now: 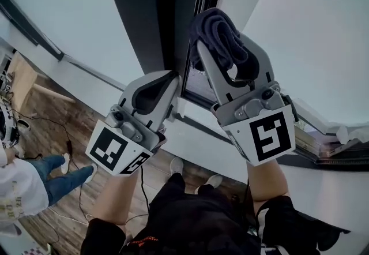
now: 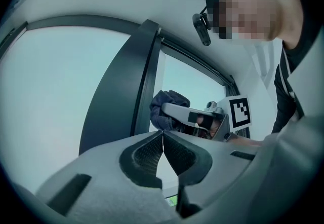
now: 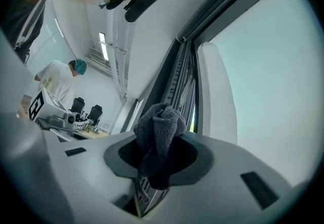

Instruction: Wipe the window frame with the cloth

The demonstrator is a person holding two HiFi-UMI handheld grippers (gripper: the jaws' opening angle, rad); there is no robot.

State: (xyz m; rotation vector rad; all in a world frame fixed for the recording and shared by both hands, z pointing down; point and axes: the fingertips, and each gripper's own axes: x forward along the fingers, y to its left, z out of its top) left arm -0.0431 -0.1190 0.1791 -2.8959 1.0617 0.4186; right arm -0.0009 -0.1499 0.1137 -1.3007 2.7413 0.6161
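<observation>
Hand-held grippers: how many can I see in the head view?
2. The left hand-held gripper, shut and empty, is low beside the dark window frame; the right hand-held gripper, higher, clamps the dark cloth.

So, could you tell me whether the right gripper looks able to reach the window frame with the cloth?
Probably yes: the right gripper is shut on the cloth right beside the window frame, with nothing between them; the left gripper sits lower, clear of it.

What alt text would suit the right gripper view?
The right hand-held gripper is shut on a bunched dark cloth, pointing up along the window frame. Pale glass fills the right side, and a person stands far off at left.
</observation>
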